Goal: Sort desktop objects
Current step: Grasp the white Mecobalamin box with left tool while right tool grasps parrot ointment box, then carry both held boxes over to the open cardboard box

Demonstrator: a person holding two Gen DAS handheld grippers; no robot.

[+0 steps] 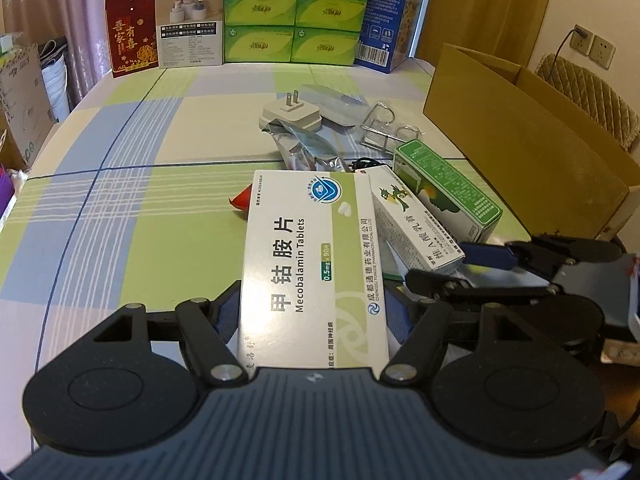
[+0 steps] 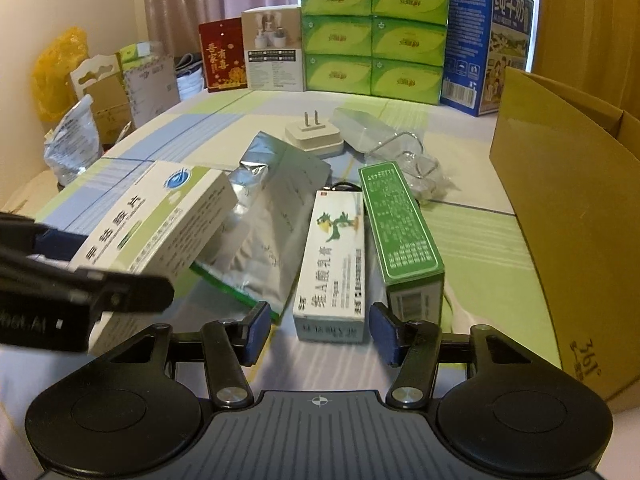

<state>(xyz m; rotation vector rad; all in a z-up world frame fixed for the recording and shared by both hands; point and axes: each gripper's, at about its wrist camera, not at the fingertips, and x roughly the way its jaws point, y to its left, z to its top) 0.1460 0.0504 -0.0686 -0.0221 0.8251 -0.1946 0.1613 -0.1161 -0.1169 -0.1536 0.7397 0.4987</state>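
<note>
My left gripper [image 1: 314,320] is shut on a white and green Mecobalamin tablets box [image 1: 312,268], which is held tilted above the tablecloth [image 1: 132,200]. In the right wrist view that same box [image 2: 160,216] sits at the left, with the left gripper's black fingers [image 2: 120,292] across it. My right gripper [image 2: 320,332] is open, and the near end of a white ointment box [image 2: 332,264] with a green dragon lies just ahead of its gap. A green box [image 2: 400,224] lies right of it and a silver foil pouch [image 2: 272,216] left of it.
A large open cardboard box [image 2: 560,220] stands at the right. Farther back lie a white plug adapter [image 2: 316,136], a clear bag with a metal hook [image 2: 404,156] and a red scrap [image 1: 242,200]. Green tissue packs [image 2: 372,36] and cartons line the far edge.
</note>
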